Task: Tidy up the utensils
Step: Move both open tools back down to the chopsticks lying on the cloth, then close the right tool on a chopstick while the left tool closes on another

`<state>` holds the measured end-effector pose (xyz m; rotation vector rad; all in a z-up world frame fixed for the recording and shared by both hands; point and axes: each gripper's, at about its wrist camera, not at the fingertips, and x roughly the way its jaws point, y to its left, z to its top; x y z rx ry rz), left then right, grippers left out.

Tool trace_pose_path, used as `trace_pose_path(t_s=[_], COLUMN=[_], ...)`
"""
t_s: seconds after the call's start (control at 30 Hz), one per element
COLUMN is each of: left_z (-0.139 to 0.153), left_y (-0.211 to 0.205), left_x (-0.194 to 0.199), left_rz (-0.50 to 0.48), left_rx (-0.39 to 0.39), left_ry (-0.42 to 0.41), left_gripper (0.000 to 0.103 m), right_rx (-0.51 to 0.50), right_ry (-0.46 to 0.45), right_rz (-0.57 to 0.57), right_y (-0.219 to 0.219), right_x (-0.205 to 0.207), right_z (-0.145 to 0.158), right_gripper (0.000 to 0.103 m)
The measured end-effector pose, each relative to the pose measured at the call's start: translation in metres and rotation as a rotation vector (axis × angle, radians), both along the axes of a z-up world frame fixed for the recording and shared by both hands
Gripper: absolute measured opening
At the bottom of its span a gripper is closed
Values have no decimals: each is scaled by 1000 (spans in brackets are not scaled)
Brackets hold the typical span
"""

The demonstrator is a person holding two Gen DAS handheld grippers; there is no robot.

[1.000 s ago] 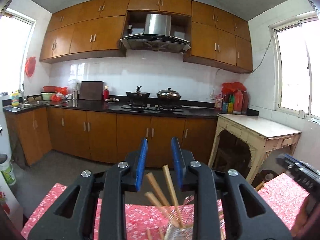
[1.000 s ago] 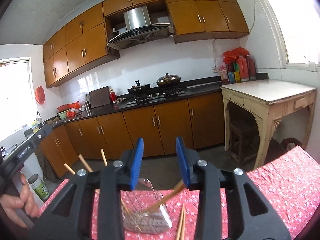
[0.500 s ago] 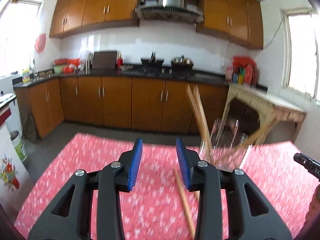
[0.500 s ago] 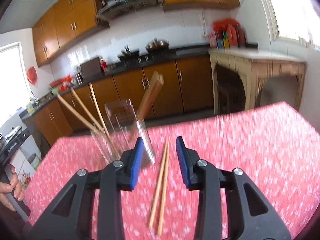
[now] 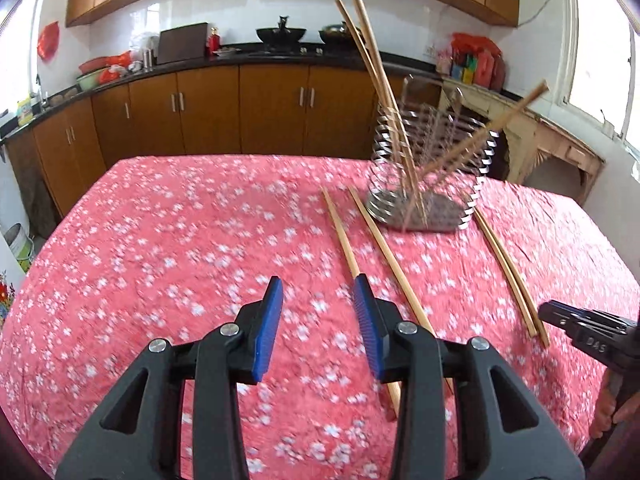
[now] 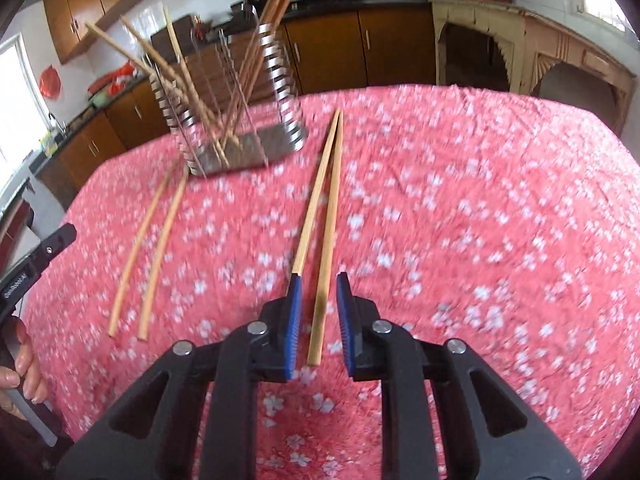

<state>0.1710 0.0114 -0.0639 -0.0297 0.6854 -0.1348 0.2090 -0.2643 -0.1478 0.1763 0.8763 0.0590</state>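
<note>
A wire utensil holder [image 5: 432, 184] stands on the red flowered tablecloth [image 5: 180, 240] with several wooden chopsticks upright in it. Two loose chopsticks [image 5: 384, 248] lie in front of it, just right of my left gripper [image 5: 319, 284], which is open and empty low over the cloth. Another chopstick pair [image 5: 508, 268] lies further right. In the right wrist view this pair [image 6: 324, 200] runs toward my right gripper [image 6: 319, 280]. Its jaws are closing with one chopstick between them, a gap still showing on both sides. The other stick passes under the left fingertip [image 6: 295, 292].
The holder [image 6: 236, 120] stands at the far left in the right wrist view, with the other two chopsticks [image 6: 152, 248] in front of it. A person's hand [image 6: 20, 376] holds the left gripper's handle. Kitchen cabinets [image 5: 240, 112] and a pale side table [image 6: 520, 32] stand beyond the table.
Both grippers came down from facing the kitchen to pointing at the tablecloth. The left jaws have widened slightly. The right jaws have narrowed around one chopstick of the right pair.
</note>
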Motion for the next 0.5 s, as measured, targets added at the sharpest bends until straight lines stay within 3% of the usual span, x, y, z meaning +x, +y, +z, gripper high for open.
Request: trace_pose_path(t_s=[0.5], left_z=[-23], left_y=[-20], left_x=[4], left_rz=[-38], left_rx=[-4], left_ry=[83], left_gripper=[39], right_rx=[21], right_ry=[-5], right_rz=[4], right_y=[-1], right_x=[12], right_z=[0], right_gripper=[14])
